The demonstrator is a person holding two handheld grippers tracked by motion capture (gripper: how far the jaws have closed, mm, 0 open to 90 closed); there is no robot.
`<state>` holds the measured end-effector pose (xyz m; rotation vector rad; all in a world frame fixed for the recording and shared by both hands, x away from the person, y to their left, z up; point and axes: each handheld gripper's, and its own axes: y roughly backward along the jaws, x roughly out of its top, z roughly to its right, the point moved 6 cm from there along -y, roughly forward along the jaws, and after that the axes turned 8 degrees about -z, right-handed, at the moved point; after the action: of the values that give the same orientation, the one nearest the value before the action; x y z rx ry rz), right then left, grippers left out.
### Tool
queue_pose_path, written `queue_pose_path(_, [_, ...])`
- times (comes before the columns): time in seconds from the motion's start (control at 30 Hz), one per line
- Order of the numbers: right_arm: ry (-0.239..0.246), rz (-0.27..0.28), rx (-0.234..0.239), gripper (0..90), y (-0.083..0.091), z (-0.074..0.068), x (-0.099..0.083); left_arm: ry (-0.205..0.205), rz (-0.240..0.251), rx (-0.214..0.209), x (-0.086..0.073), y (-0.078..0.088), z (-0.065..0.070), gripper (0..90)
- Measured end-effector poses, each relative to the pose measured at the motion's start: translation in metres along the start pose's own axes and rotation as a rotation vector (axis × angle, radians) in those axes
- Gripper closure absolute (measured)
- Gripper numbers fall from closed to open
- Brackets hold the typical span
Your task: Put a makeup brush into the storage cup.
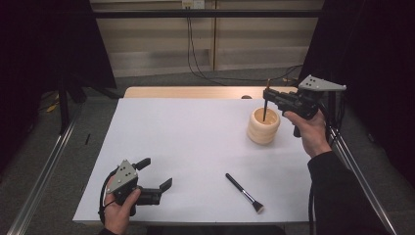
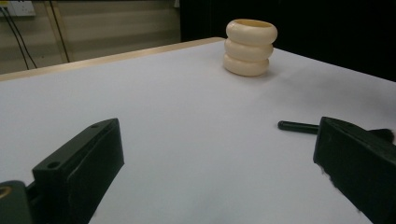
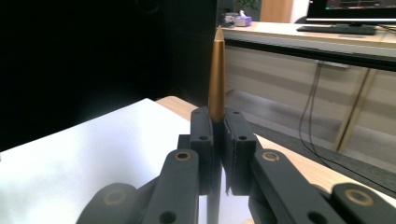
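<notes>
Two brushes: your right gripper (image 1: 267,93) clamps gold-tipped brush (image 1: 265,108) upright over cream holder (image 1: 263,126) near table (image 1: 186,142) right edge, for dropping in; left gripper (image 1: 155,174) wide open, empty; second brush (image 1: 244,192) awaits near front edge.

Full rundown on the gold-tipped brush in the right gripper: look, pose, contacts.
The slim brush with a gold tapered end and dark stem stands near upright, clamped between the shut jaws of the right gripper. In the right gripper view its gold end looks like smooth metal and rises to a point above the pads. In the high view the dark lower part hangs into the mouth of the cream ribbed holder; whether it touches inside is hidden. No bristles are visible.
</notes>
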<state>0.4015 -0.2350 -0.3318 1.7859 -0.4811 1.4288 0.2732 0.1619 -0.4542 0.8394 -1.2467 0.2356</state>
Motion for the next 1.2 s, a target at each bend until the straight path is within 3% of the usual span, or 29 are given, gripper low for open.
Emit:
queue_pose_path(0.17, [-0.017, -0.01, -0.036, 83.3, -0.005, 0.016, 0.001, -0.019, -0.008, -0.003, 0.0, -0.001, 0.001, 1.7])
queue_pose_path(0.47, [-0.06, -0.005, -0.096, 83.3, -0.016, 0.036, -0.007, -0.001, -0.006, -0.001, -0.001, -0.001, 0.0, 1.6])
queue_pose_path(1.2, [-0.084, -0.05, -0.124, 83.2, -0.027, 0.042, -0.042, -0.005, -0.007, 0.004, -0.001, 0.0, -0.002, 1.6])
